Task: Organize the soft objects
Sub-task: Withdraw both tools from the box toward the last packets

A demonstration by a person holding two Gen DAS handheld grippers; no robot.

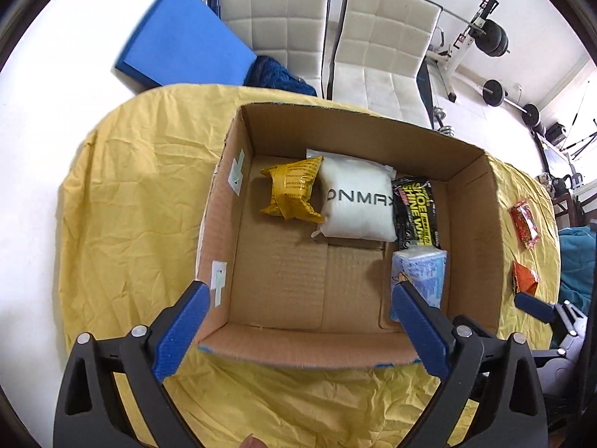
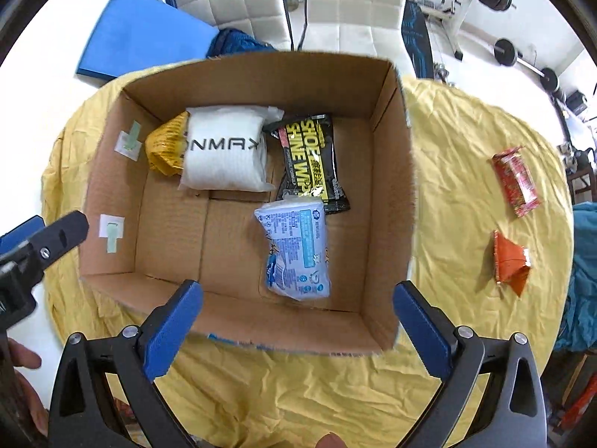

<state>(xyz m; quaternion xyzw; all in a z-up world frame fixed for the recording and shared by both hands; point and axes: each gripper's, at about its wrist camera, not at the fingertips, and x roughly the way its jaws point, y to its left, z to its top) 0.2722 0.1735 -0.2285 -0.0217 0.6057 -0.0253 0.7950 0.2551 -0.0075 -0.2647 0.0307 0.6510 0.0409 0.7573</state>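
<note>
An open cardboard box [image 1: 354, 138] [image 2: 261, 86] stands on the yellow-clothed table. Along its far side lie a yellow packet [image 1: 293, 194] [image 2: 164, 145], a white ONMAX pack [image 1: 358, 205] [image 2: 224, 153] and a black shoe-wipes pack [image 1: 418, 205] [image 2: 313, 156]. A light-blue tissue pack [image 1: 421, 272] [image 2: 294, 246] lies nearer, on the box floor. My left gripper [image 1: 300, 291] hangs open above the box's near left part, holding nothing. My right gripper [image 2: 296, 287] is open above the tissue pack and clear of it. A red packet [image 2: 515, 181] and an orange packet [image 2: 509, 261] lie on the cloth to the right of the box.
The yellow cloth [image 1: 130, 186] is wrinkled and covers a rounded table. Two white chairs [image 1: 380, 37], a blue foam pad [image 1: 179, 37] and a weight bench [image 1: 474, 37] stand beyond it. A person's hand [image 2: 22, 373] shows at the lower left of the right wrist view.
</note>
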